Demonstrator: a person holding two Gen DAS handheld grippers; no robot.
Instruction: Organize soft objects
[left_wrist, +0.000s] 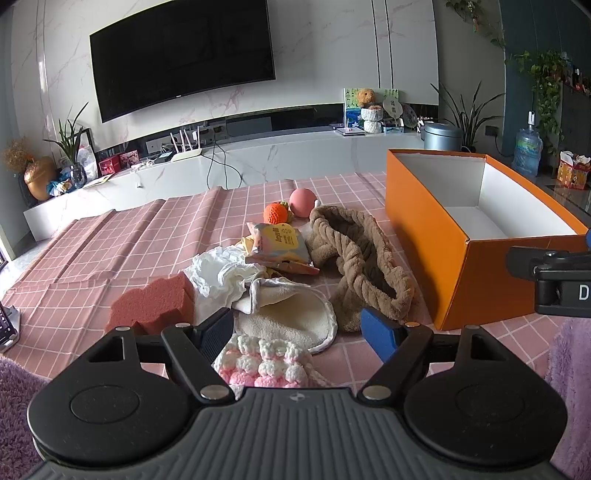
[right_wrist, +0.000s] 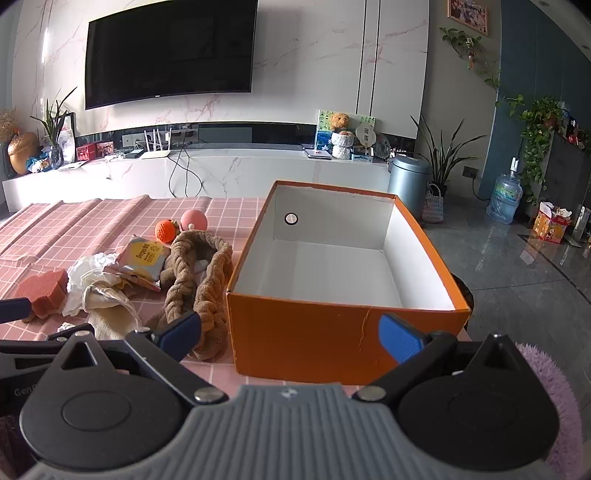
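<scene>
Left wrist view: our left gripper (left_wrist: 299, 328) hangs low over the near end of the pile, jaws spread wide and holding nothing; the pink-and-white crochet piece (left_wrist: 264, 360) lies right between the fingers, so we judge it the likely first pick. The pile runs from 6 toward 12 o'clock: cream cloth (left_wrist: 291, 317), red sponge (left_wrist: 155, 301) at 9, white crumpled cloth (left_wrist: 221, 273), yellow packet (left_wrist: 280, 243), knitted orange (left_wrist: 275, 213) and pink ball (left_wrist: 303, 202) farthest. The brown braided band (left_wrist: 364, 266) lies with its long axis near-to-far, beside the orange box (left_wrist: 417, 236) at 2 o'clock. Right wrist view: our right gripper (right_wrist: 290, 334) is also wide open and empty, aimed at the box's (right_wrist: 303, 332) near wall. The box sits open-topped and empty, its long axis toward 12 o'clock, presumably the destination; the band (right_wrist: 192, 280) touches its left wall at 9 o'clock.
</scene>
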